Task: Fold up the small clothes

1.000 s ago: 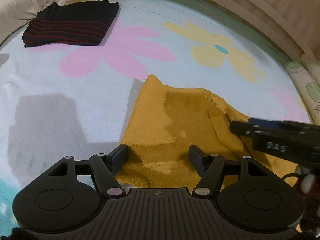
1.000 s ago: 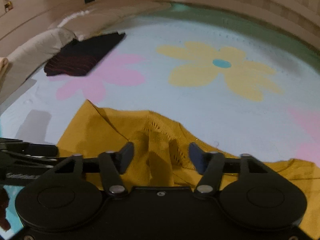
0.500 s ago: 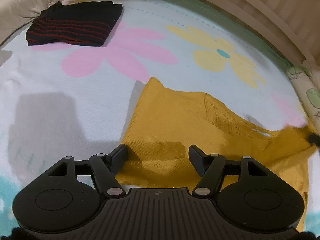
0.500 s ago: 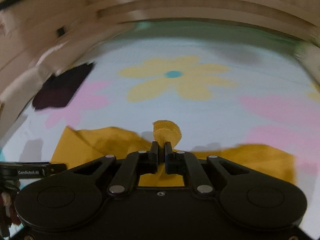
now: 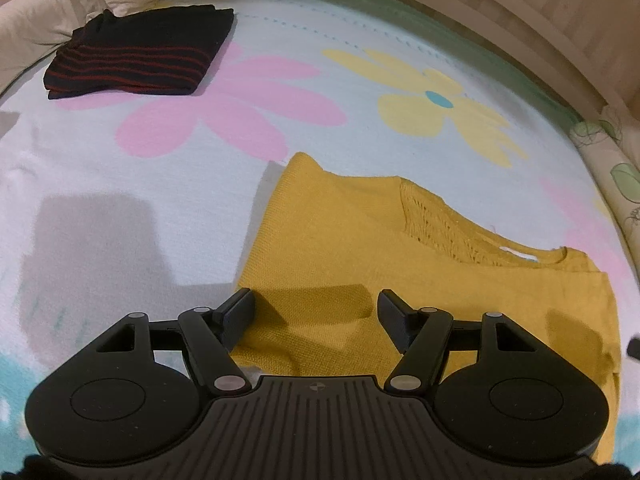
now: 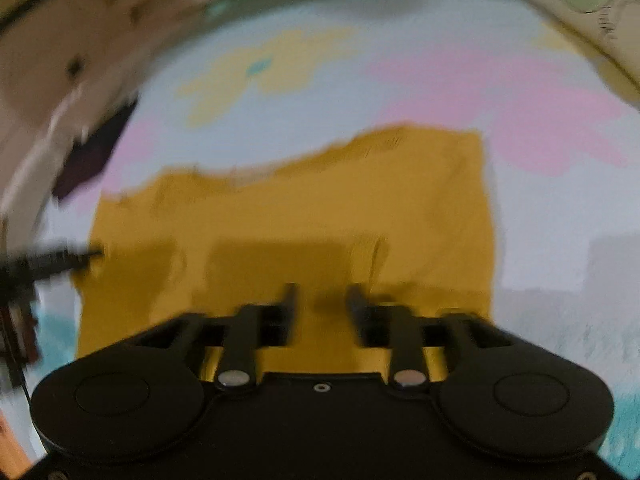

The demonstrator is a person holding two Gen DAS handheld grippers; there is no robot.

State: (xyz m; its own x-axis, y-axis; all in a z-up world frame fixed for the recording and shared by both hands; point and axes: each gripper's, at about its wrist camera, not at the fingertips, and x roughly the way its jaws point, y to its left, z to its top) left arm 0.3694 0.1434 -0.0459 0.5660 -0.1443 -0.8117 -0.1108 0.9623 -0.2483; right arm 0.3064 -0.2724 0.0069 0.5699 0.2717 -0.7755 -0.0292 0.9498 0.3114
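Waiting low over the near edge, the left gripper [image 5: 316, 312] is spread wide, ready to grab. The right gripper [image 6: 320, 300] is spread too, holding nothing. The yellow sweater [image 5: 340, 248] lies flat on the flower blanket [image 5: 120, 200]. Farther back sits the folded dark shirt [image 5: 140, 56], likely finished.

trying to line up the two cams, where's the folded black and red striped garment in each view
Left wrist view: the folded black and red striped garment lies at upper left, next to the cream bedding.
Right wrist view: blurred, a dark patch at the left edge, probably the same garment.
Shared landmark: the yellow flower with the blue centre, beyond the yellow knit top.
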